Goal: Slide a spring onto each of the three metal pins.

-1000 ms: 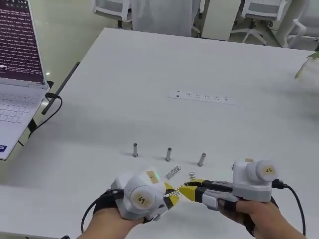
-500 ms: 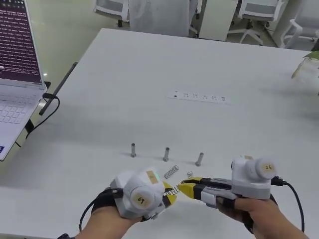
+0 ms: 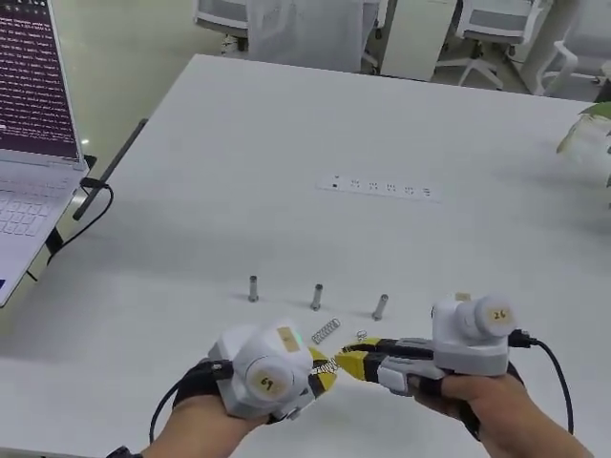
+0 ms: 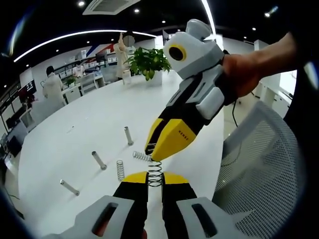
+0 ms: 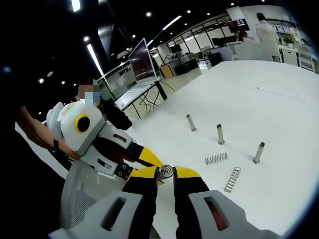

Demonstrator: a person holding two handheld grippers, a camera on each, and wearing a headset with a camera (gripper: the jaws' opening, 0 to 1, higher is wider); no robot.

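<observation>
Three short metal pins stand upright in a row on the white table: left pin (image 3: 253, 287), middle pin (image 3: 316, 296), right pin (image 3: 380, 306); all three are bare. Two springs lie loose just in front of them, one (image 3: 326, 330) beside the other (image 3: 362, 336). A third spring (image 3: 331, 364) hangs above the table's near edge between the two grippers. My left gripper (image 3: 323, 367) is shut on its lower coils (image 4: 155, 173). My right gripper (image 3: 346, 362) meets it tip to tip and is shut on the other end (image 5: 166, 171).
An open laptop (image 3: 24, 143) with a black cable (image 3: 91, 196) sits at the table's left edge. A white power strip (image 3: 380, 187) lies mid-table beyond the pins. A plant (image 3: 587, 129) stands at the far right, and office chairs (image 3: 496, 24) stand behind the table.
The two grippers stay together on the same spring; the right hand has drifted slightly left. The pins and loose springs have not moved.
</observation>
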